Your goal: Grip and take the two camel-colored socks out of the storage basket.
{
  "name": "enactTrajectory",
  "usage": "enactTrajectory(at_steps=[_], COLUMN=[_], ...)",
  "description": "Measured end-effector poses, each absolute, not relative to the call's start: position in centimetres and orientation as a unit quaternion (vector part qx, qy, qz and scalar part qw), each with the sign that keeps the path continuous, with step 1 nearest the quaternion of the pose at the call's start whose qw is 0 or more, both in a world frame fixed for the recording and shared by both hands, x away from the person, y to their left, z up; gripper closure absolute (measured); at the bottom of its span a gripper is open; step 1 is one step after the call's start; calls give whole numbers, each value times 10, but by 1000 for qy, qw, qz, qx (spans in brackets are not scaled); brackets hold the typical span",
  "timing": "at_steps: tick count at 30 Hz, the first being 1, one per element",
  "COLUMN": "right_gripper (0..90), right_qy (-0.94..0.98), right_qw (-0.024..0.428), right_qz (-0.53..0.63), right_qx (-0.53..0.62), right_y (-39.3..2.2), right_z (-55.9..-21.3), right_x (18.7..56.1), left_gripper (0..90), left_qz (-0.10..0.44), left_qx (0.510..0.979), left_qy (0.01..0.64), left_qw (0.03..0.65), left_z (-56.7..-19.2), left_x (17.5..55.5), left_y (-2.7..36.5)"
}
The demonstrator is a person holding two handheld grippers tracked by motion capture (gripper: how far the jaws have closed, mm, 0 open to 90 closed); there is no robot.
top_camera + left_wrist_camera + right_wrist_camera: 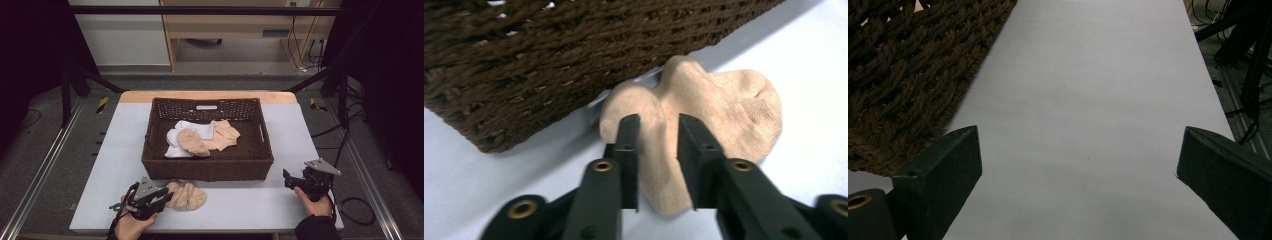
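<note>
Table (250,205): pale grey top, wooden strip along the far edge.

Basket (207,167): dark brown wicker, rectangular, set at the middle of the table and reaching nearly to the far edge. Inside lie white socks (192,131) and beige socks (215,137) in a loose heap, toward the basket's near half.

Sock (719,115): beige, crumpled, lying flat on the table just in front of the basket's near wall, toward the near left corner of the table. In the left gripper view one lobe of it lies very close to the wicker; whether it touches cannot be told.

Left gripper (659,145): held in the left hand (131,224) at the near edge, left of centre, pointing at the sock. Jaws partly apart, standing either side of a raised fold of the sock; the fold lies between them, and a narrow gap shows between the cloth and each pad, so the sock is not clamped.

Right gripper (288,178): held in the right hand (315,202) near the near right corner, beside the basket's right near corner, pointing left. Jaws wide apart over bare table; nothing between them in the right gripper view.
</note>
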State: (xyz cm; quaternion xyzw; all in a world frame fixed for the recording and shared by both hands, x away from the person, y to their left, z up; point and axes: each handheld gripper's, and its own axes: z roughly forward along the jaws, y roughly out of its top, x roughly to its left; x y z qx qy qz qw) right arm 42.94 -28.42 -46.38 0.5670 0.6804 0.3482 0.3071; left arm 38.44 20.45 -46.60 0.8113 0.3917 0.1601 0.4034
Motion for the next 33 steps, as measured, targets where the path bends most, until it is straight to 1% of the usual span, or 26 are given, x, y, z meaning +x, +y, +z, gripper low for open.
enactTrajectory(at_steps=[5,9,22,28,33], right_gripper=[45,46,47,46,47], right_qy=[679,677,676,672,672], right_qw=[307,309,311,315,315], right_qz=[350,354,360,364,360], right_qx=[567,567,564,563,565], right_y=[-284,-285,-284,-285,-285], right_z=[-463,-462,-460,-458,-458], right_x=[429,428,428,428,429], left_gripper=[590,547,510,477,468], left_qz=[178,190,205,219,229], left_qx=[795,784,756,743,731], left_qy=[400,402,408,398,391], left_qw=[420,434,468,491,510], left_z=[-456,-445,-421,-400,-381], left_x=[383,380,381,384,395], left_y=[210,215,218,216,212])
